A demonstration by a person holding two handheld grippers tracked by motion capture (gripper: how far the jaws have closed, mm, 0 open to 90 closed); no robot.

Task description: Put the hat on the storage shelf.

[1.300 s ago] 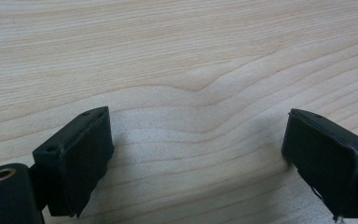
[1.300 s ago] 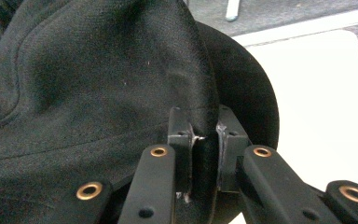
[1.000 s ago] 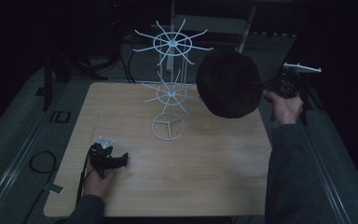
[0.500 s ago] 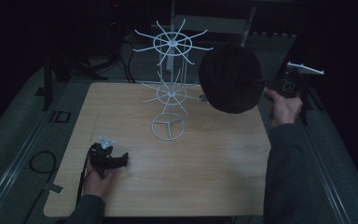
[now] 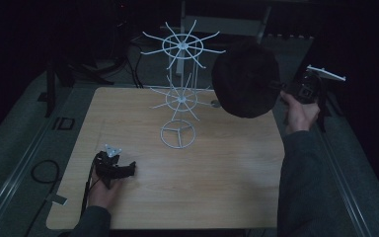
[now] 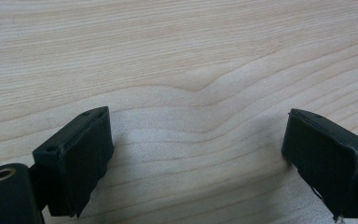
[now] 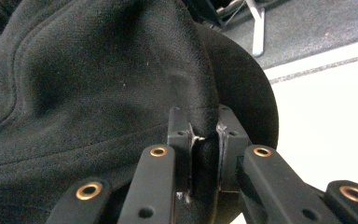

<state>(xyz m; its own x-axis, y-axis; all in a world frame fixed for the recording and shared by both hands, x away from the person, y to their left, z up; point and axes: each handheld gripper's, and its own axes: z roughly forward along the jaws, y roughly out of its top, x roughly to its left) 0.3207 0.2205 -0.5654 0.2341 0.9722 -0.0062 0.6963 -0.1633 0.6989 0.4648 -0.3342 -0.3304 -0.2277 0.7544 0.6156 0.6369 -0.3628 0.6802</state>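
1. The right gripper [image 7: 204, 140] has its jaws pinched narrow on a fold of the black hat [image 7: 98, 79]; in the right gripper view the cloth is squeezed between the two pads at the hat's edge.

2. In the high view, the right gripper [image 5: 296, 91] is raised at about 2 o'clock from the middle of the surface [image 5: 217, 168], off its far right corner, with the hat [image 5: 246, 81] hanging out from it toward 9 o'clock.

3. The hat is in the air, clear of the surface, just to the 3 o'clock side of the white wire rack [image 5: 180, 94]. Its edge comes near the tips of the rack's upper prongs; whether it touches one I cannot tell.

4. I judge the step in hand to be carrying the hat to the rack to hang it, with the hanging not yet done.

5. The next move likely calls for swinging the hat toward 9 o'clock and lowering its opening over a prong before the jaws let go. The rack is light wire, so a sideways push could tip it.

6. The left gripper [image 5: 114, 167] rests at about 8 o'clock on the surface, jaws wide, nothing between them; the left gripper view shows bare wood grain [image 6: 191, 70] there. It could move over to steady the rack's ring base.
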